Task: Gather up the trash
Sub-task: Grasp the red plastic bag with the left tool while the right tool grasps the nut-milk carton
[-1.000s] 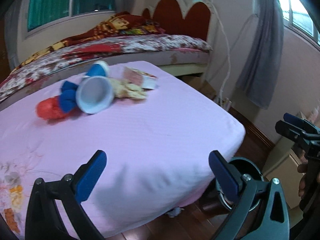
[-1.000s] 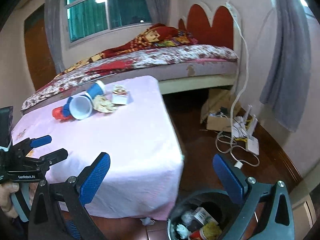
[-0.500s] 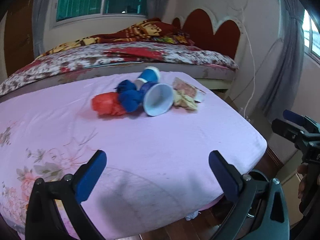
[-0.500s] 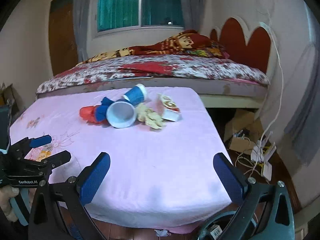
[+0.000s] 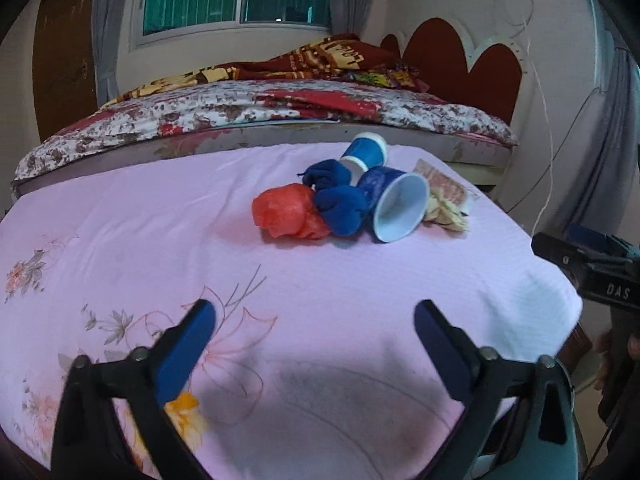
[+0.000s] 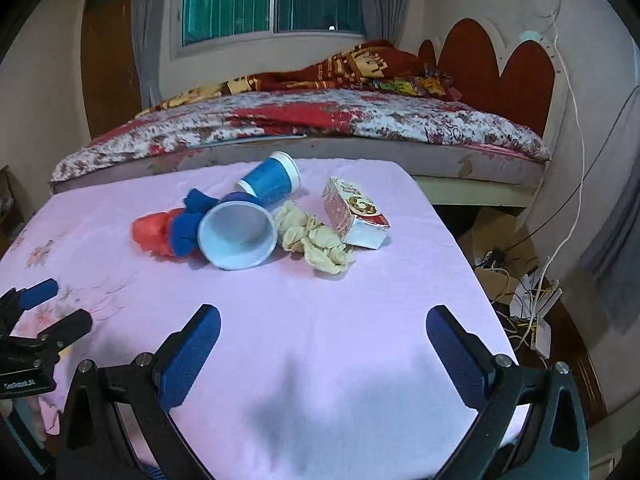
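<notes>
Looking along both grippers, I see the trash heaped in one cluster toward the far side of the pink sheet [image 6: 340, 320], well ahead of either tool. My left gripper [image 5: 314, 322] hangs over the near part of the sheet with its blue pads spread wide and nothing between them; my right gripper [image 6: 322, 326] is just the same, wide apart and empty. In the right view the cluster reads clearly: a red wad [image 6: 154, 232] at the left end, touching a blue wad [image 6: 186, 228], which presses against a cup [image 6: 238, 236] lying on its side with its white mouth facing me. Behind it lies a second cup [image 6: 272, 182], also on its side, and another blue wad [image 6: 200, 200] sits just left of that. Right of the near cup there is a crumpled yellowish rag [image 6: 314, 240], and beside it a small carton [image 6: 354, 214] resting tilted on the sheet. A bed [image 6: 320, 128] with a flowered cover runs behind it all. Cables [image 6: 528, 312] lie tangled on the floor at the right. The right gripper shows at the right edge of the left view, held off the sheet's corner.
</notes>
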`<state>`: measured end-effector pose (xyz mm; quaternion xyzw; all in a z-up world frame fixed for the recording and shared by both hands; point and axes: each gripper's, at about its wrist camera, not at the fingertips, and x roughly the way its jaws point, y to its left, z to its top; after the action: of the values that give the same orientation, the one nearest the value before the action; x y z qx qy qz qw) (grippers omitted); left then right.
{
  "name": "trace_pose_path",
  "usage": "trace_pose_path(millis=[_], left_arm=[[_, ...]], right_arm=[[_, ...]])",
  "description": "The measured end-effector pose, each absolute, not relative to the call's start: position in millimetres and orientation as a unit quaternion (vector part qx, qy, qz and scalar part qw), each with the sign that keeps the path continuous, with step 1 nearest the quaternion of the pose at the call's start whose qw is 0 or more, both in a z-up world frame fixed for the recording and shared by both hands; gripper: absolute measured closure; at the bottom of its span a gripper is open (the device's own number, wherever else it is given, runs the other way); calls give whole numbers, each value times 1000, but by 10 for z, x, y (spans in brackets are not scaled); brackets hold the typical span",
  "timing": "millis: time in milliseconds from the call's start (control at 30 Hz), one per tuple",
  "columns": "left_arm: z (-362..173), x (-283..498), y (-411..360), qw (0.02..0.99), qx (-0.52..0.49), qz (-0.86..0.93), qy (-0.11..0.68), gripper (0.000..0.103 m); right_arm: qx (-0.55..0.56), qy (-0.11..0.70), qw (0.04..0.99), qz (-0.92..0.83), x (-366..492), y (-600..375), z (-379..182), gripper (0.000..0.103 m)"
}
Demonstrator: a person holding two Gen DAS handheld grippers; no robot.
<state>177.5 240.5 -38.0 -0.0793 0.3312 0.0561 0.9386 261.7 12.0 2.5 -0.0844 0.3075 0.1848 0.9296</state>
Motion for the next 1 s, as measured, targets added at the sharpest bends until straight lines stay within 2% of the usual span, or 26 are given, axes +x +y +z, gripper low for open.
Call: trace_pose_path(millis=[33, 67, 333, 567, 633, 700, 833, 867, 933, 1000], left_arm=[[-399, 1831, 2425, 938, -83, 54, 333, 17], [-423, 1912, 2457, 936, -85, 57, 336, 19], [-525, 2428, 2711, 933, -87, 70, 341, 19], [-656, 2769, 2863, 926, -100, 55, 361, 27], [-675, 2834, 2840, 924, -97, 50, 365, 28], [-692, 2877, 2815, 924, -95, 43, 369, 31], [-733, 2935, 2811, 920, -110, 28, 375, 38], [-738, 2945, 2825, 919, -115, 26, 376, 41], [-745, 2976, 2866, 917, -131, 17, 377, 51], [-751, 3000, 2908, 915, -144, 7, 377, 66]], right_arm=[[-83, 312, 928, 187, 2683, 124, 8, 0], [-80, 318, 926, 190, 2779, 132, -8, 0], [-68, 329, 923, 189, 3551, 152, -90, 0], [-48, 355, 914, 193, 4211, 228, -227, 1], [-44, 368, 907, 198, 4372, 256, -275, 6], [-39, 385, 899, 204, 4541, 286, -343, 17], [-26, 413, 885, 213, 4733, 310, -477, 21], [-19, 418, 882, 217, 4759, 312, -506, 24], [-10, 423, 878, 224, 4783, 315, -537, 39], [1, 425, 876, 228, 4786, 295, -550, 44]])
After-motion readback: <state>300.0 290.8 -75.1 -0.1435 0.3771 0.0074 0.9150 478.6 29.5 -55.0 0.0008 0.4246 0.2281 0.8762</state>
